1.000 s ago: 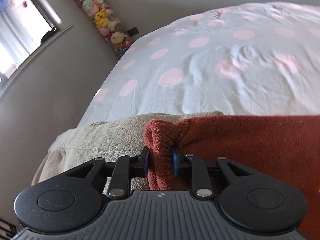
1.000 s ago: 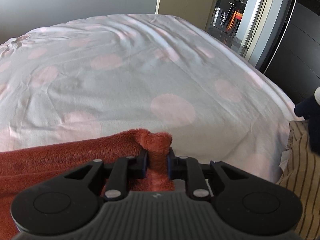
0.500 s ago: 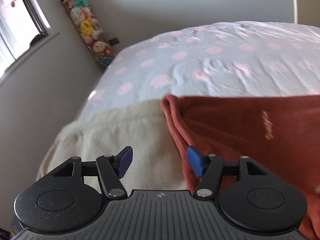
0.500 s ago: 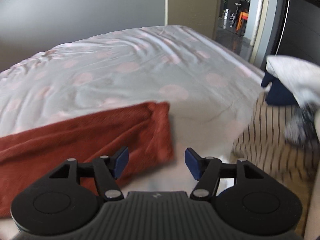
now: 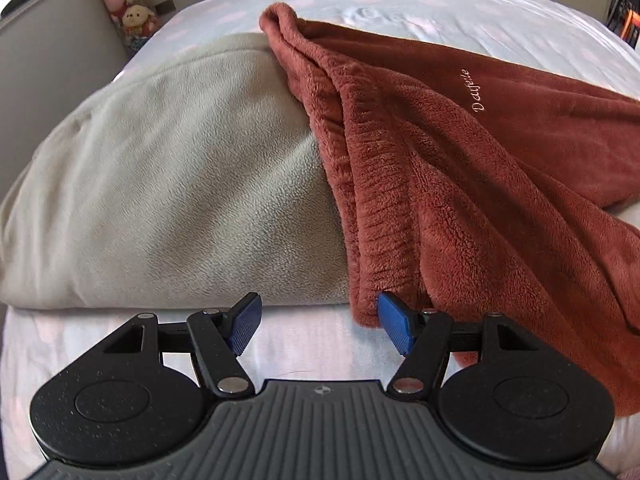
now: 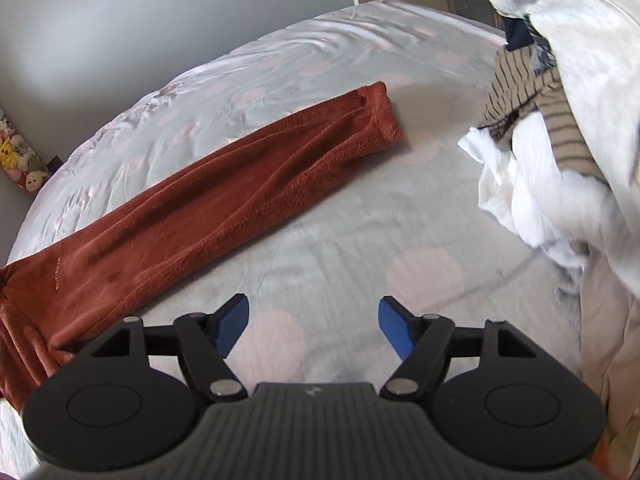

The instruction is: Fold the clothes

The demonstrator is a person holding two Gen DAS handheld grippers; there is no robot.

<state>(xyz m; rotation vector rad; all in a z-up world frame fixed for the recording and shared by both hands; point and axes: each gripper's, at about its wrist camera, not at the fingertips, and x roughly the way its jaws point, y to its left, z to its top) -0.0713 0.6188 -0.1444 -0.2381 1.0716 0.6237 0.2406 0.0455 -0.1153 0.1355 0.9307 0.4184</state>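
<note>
Rust fleece garment laid out long on bed, one end overlapping beige fleece. Left gripper, right gripper: fingers wide apart, holding nothing. Unsorted clothes pile right, probably awaiting folding.

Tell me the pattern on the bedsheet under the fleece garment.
Pale grey bedsheet with large pink polka dots, clearest in the right wrist view, under the rust-red fleece garment.
</note>
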